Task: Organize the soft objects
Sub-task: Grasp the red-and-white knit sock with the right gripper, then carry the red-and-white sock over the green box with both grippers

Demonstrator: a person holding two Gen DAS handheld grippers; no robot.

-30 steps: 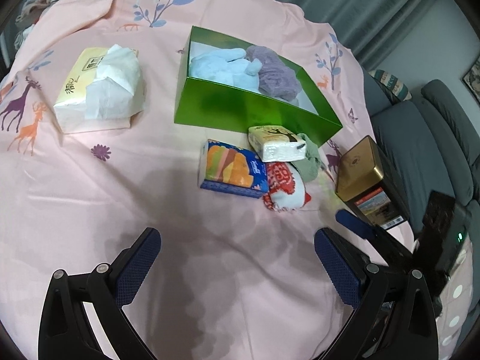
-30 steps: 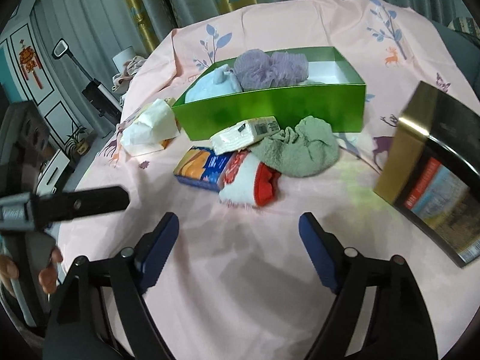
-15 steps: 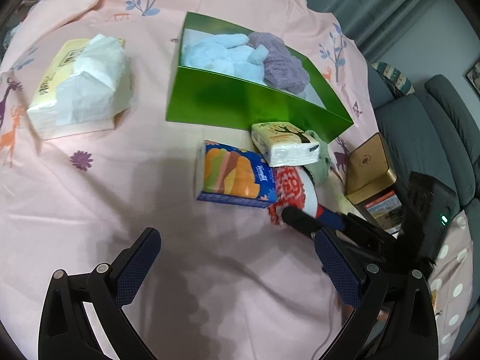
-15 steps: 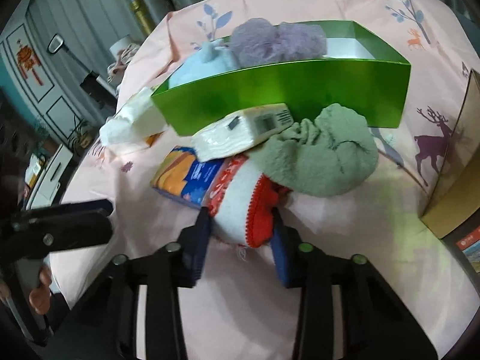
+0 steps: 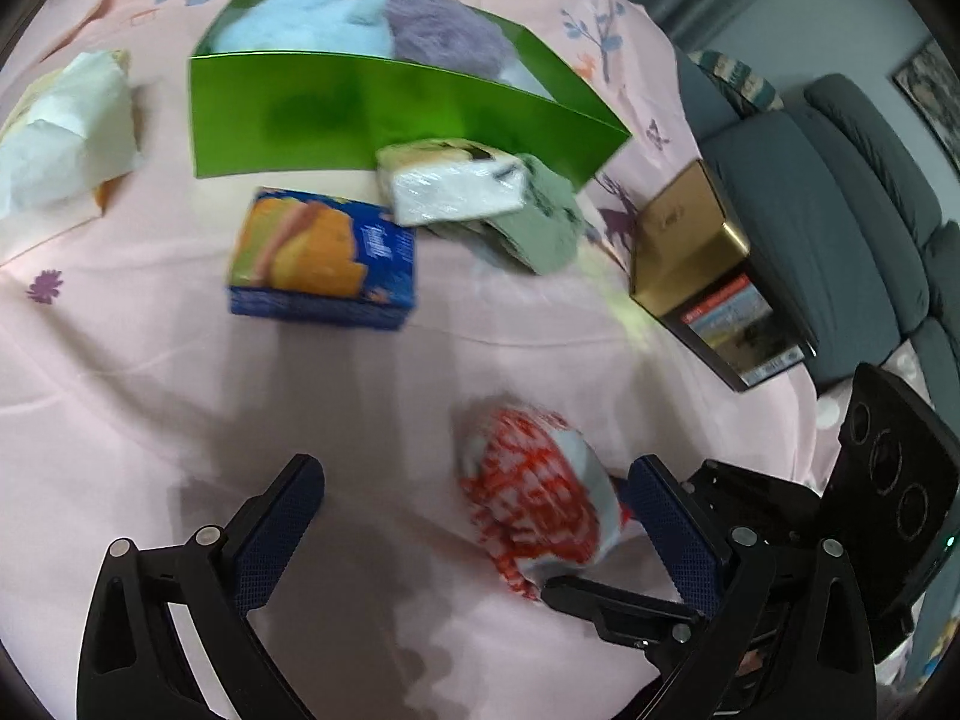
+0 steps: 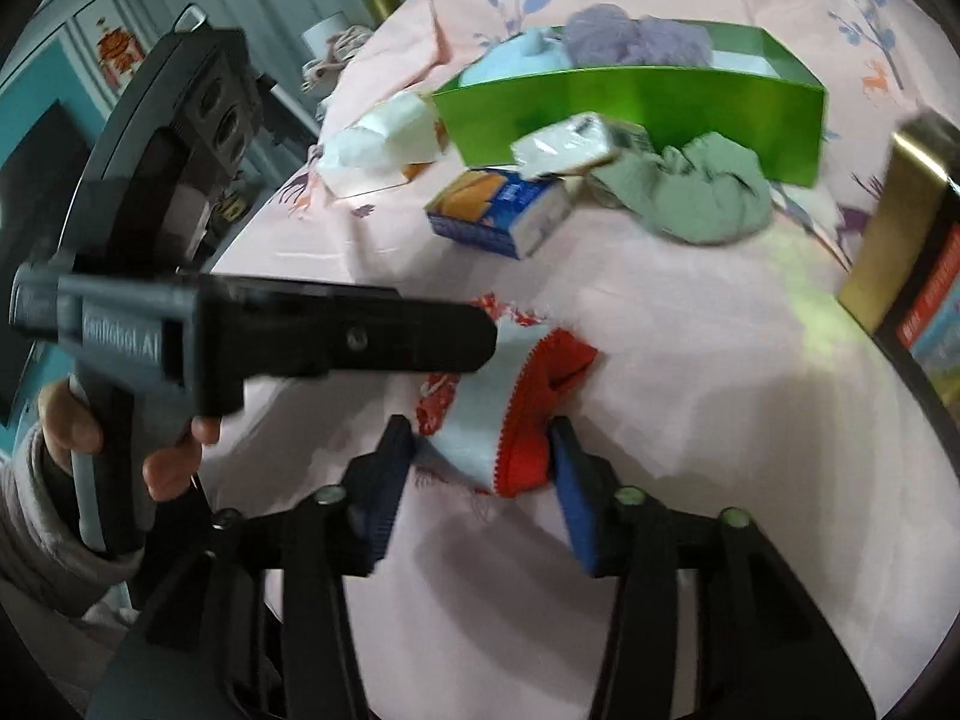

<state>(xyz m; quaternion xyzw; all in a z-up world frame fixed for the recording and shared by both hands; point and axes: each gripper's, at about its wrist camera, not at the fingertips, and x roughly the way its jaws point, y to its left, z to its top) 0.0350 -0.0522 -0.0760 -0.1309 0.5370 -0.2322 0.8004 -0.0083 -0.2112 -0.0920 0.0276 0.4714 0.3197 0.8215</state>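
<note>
My right gripper (image 6: 480, 468) is shut on a red and white sock (image 6: 510, 414), held just above the pink cloth; the sock also shows in the left wrist view (image 5: 534, 504). My left gripper (image 5: 474, 516) is open, its right finger beside the sock. A green box (image 5: 384, 120) at the back holds a light blue soft item (image 5: 300, 30) and a purple one (image 5: 444, 30). A green sock (image 6: 702, 198) lies in front of the box.
A blue and orange tissue pack (image 5: 324, 258), a white tissue pack (image 5: 456, 186) and an open tissue box (image 5: 60, 144) lie on the pink cloth. A gold tin (image 5: 702, 252) stands at the right. A grey sofa (image 5: 840, 192) is beyond.
My right gripper closed on the red and white sock and pulled it away from the pile, toward me. My left gripper moved closer, next to the sock.
</note>
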